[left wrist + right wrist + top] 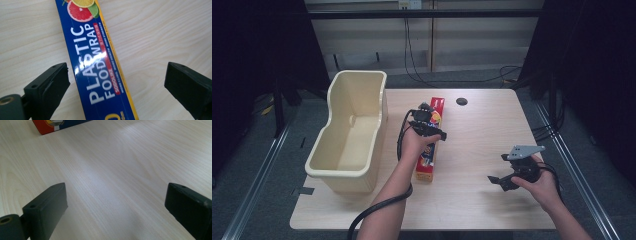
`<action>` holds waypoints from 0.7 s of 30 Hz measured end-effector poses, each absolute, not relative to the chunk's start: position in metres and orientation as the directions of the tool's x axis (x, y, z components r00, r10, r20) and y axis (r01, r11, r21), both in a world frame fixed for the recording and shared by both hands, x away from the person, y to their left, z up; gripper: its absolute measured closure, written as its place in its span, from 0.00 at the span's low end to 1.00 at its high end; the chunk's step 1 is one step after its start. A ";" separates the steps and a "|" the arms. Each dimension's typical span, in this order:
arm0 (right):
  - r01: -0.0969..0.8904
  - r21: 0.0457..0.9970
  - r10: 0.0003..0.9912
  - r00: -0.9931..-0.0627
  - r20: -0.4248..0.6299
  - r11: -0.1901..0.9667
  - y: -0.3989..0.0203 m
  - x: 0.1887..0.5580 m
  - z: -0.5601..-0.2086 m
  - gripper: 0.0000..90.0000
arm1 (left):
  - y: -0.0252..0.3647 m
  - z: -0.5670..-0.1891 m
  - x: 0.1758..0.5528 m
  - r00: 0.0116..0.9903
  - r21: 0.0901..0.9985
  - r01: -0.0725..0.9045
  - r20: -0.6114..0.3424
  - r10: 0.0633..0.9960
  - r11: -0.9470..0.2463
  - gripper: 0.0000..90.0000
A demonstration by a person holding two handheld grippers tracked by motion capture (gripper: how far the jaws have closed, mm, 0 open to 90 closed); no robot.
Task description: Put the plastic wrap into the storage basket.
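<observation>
A long box of plastic food wrap [429,160], red and blue with citrus pictures, lies lengthwise on the wooden table [482,125] near the middle. My left gripper [428,131] hovers over its middle, open, jaws on either side of the box [100,67] without touching it. My right gripper [504,181] stands open near the table's front right, over bare wood, with nothing between its jaws. One end of the box [50,126] shows at the top left of the right gripper view.
A tall cream plastic bin [349,132], empty, stands at the table's left edge beside the box. A dark round hole [461,101] sits in the tabletop at the back. Cables trail from both grippers toward the front edge.
</observation>
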State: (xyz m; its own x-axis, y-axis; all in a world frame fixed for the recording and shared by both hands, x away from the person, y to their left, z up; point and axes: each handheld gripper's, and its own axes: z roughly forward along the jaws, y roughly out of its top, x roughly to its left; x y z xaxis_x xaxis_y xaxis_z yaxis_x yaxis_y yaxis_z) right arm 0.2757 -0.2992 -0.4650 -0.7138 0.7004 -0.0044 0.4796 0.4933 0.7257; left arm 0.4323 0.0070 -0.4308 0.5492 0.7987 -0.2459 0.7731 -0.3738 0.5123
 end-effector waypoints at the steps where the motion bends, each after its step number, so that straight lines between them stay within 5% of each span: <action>1: 0.480 0.726 0.700 -0.714 -0.004 0.493 -0.299 0.276 -0.465 0.04 | 0.006 -0.431 0.434 0.553 0.507 0.772 -0.240 0.798 -0.383 0.06; 21: 0.479 0.736 0.703 -0.711 0.006 0.478 -0.302 0.277 -0.464 0.04 | -0.014 -0.443 0.460 0.507 0.446 0.806 -0.184 0.842 -0.388 0.13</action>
State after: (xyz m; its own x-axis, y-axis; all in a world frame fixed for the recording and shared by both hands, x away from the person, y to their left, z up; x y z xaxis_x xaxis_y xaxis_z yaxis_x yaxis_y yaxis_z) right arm 0.2765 -0.3023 -0.4637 -0.7109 0.7033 0.0059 0.4795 0.4785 0.7356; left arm 0.4604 -0.0141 -0.4428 0.5068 0.8423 -0.1835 0.8064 -0.3880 0.4463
